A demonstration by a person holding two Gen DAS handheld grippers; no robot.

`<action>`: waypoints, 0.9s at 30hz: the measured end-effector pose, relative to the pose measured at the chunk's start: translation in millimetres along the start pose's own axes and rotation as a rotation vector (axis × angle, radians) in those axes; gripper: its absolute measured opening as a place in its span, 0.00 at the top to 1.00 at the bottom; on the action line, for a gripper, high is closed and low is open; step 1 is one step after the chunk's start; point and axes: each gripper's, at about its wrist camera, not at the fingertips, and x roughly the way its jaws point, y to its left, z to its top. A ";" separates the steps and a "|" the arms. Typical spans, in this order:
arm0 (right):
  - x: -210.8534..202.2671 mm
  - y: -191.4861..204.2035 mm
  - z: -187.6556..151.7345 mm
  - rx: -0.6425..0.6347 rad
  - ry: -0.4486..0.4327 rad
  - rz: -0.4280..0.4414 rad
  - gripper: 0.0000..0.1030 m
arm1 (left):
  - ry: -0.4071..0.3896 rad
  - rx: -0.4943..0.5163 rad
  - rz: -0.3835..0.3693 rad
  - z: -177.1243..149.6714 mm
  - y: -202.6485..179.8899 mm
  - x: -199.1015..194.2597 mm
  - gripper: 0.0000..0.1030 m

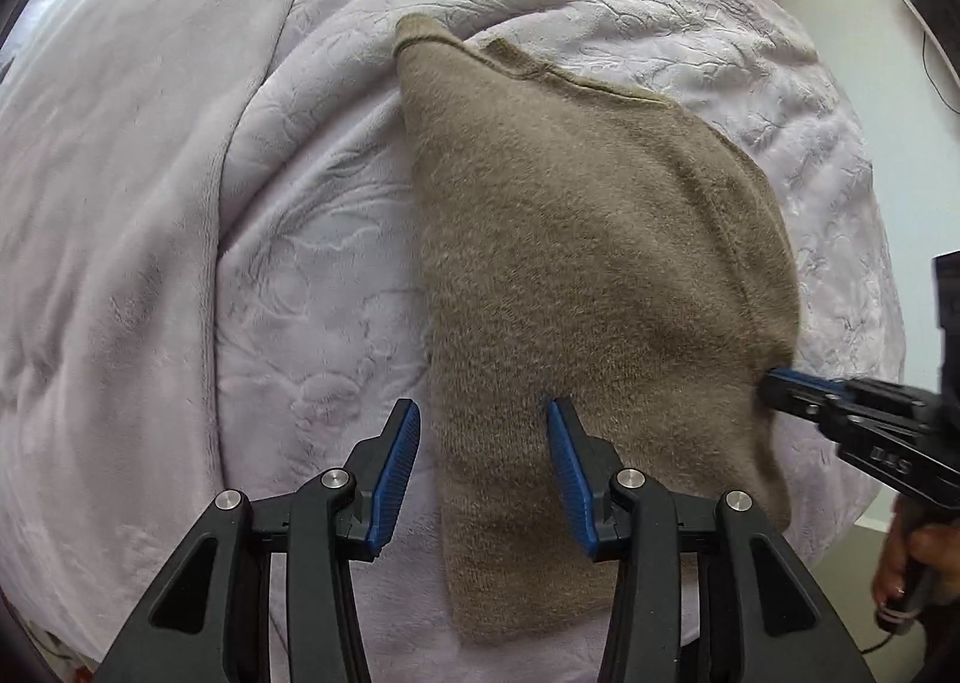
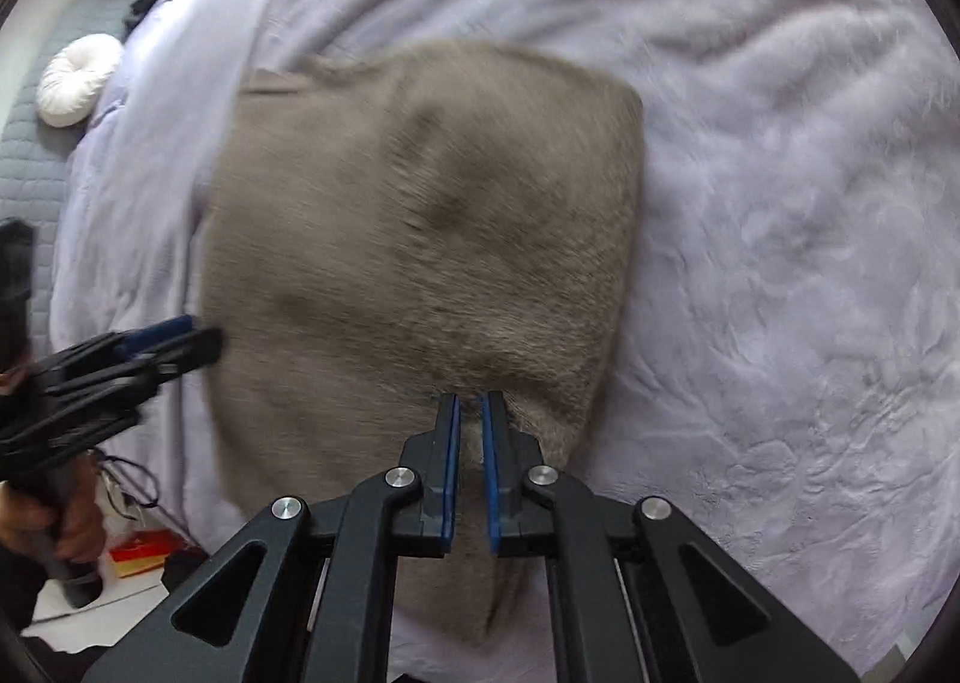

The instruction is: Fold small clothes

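On the lilac blanket (image 1: 150, 203) the taupe knit garment (image 1: 588, 263) lies flat, right gripper (image 2: 471, 404) pinching 1 edge, left gripper (image 1: 483, 413) spread astride the other; left should clamp, then fold.

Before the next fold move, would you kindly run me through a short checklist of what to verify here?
1. Right gripper shut on the brown garment: ok, a pinch of fabric shows between its pads.
2. Left gripper holding the garment: not ok, open over its left edge.
3. Garment lies flat on the lilac blanket: ok.
4. Nothing lying on the garment: ok.
5. How many layers the right gripper pinches: cannot tell.
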 end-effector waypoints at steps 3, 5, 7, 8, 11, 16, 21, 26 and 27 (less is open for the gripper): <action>-4.2 -7.8 -1.8 0.029 -0.005 0.021 0.96 | 0.002 0.006 0.008 -2.5 -0.8 -4.4 0.55; -8.8 -7.5 -3.1 0.027 -0.003 0.014 0.96 | 0.004 0.011 0.016 -8.2 0.8 -7.4 0.55; -12.9 -9.3 -5.4 0.043 0.002 0.013 0.96 | 0.008 0.009 0.023 -11.0 0.8 -10.2 0.55; -14.4 -9.7 -5.9 0.057 0.004 0.018 0.96 | 0.008 0.007 0.025 -12.1 1.1 -12.3 0.55; -19.1 -8.4 -11.9 0.100 0.002 0.031 0.95 | 0.009 0.005 0.028 -14.8 2.4 -16.2 0.55; -22.9 -9.7 -23.1 0.132 -0.006 0.015 0.94 | 0.006 0.002 0.040 -19.6 1.5 -24.4 0.55; -33.7 -8.9 -30.1 0.141 -0.022 -0.002 0.93 | 0.009 0.014 0.054 -22.8 -2.8 -30.1 0.55; -42.5 -9.0 -35.0 0.155 -0.029 -0.015 0.93 | 0.008 0.008 0.067 -24.7 -3.7 -35.3 0.55; -42.0 -7.6 -33.6 0.156 -0.029 -0.017 0.93 | 0.008 0.005 0.071 -25.0 -4.3 -36.4 0.55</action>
